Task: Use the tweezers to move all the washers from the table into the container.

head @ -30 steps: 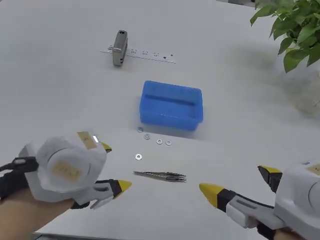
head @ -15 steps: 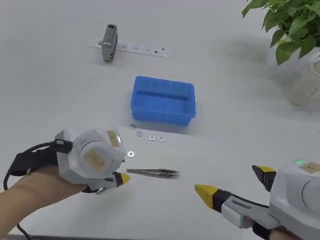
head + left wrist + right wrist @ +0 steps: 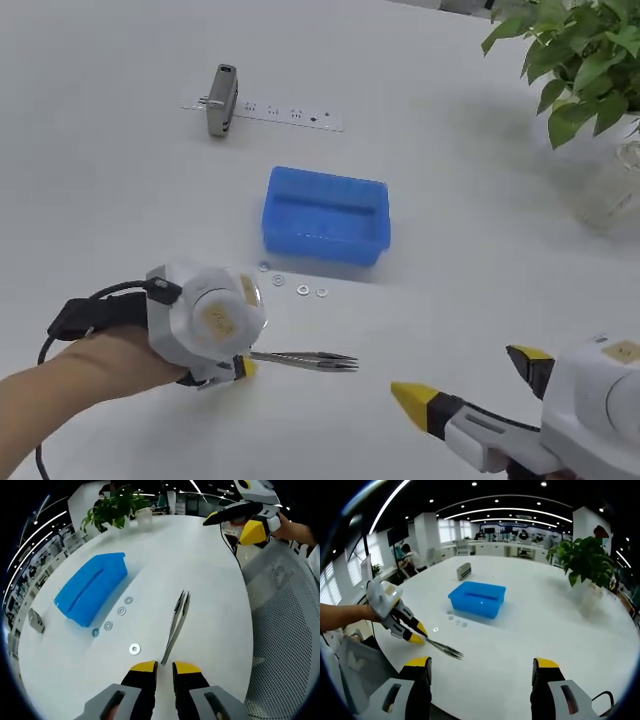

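One pair of tweezers (image 3: 305,359) lies flat on the white table (image 3: 120,200), in front of the container and a little nearer the person than the washers. It is slim, grey and metallic, with two thin arms joined at the rear and parting slightly toward the pointed tips. The tips point away from the left gripper (image 3: 240,367), toward the right gripper's side.

The left gripper view shows five small silver washers (image 3: 121,611). Four form a loose row along the near wall of the container, and the end one lies just beside its corner. The fifth washer (image 3: 134,649) lies apart, between that row and the tweezers.

There is one container (image 3: 327,215), a shallow blue rectangular tub with nothing visible inside it.

There are two grippers. The left gripper's yellow-tipped jaws are drawn almost together, pinching the rear end of the tweezers. The right gripper (image 3: 465,375) hangs over the table's near edge, well apart from the tweezers, with its jaws spread wide and nothing between them.

Beyond the container lies a white power strip (image 3: 285,113) with a grey plug (image 3: 220,100) in it. A leafy green plant (image 3: 575,55) stands at the far right.
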Available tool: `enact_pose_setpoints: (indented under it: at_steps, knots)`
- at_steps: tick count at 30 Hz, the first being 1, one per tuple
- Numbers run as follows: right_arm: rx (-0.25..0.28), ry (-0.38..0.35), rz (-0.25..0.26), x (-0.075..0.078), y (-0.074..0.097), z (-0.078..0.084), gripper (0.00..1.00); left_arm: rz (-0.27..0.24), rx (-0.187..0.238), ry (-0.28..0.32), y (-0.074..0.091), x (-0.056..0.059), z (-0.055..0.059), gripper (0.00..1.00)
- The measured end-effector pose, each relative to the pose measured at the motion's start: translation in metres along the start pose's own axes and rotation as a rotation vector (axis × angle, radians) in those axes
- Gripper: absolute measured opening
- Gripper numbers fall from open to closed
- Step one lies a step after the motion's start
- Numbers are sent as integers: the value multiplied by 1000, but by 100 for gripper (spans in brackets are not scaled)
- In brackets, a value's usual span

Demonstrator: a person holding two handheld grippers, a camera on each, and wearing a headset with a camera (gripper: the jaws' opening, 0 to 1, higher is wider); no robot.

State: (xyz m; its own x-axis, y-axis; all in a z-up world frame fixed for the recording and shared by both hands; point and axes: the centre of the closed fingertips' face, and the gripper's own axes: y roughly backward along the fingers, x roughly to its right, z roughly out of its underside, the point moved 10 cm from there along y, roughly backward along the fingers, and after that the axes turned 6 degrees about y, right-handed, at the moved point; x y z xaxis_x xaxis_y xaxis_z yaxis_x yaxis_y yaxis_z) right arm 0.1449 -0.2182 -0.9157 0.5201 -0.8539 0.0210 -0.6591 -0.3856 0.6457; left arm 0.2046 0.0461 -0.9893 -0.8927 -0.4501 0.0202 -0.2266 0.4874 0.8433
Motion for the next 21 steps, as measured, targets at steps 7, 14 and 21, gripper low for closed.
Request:
enact_pose_setpoints:
  at_steps: [7,14,21]
  knots:
    - [-1,10,6,-2,4,0,81,39,-40,-53,-3,-5,-2,3]
    - [14,8,18,-2,9,-1,81,53,-91,-139,-6,-8,-8,0]
    - [39,7,32,-4,16,-3,81,72,-108,-164,-5,-5,-9,0]
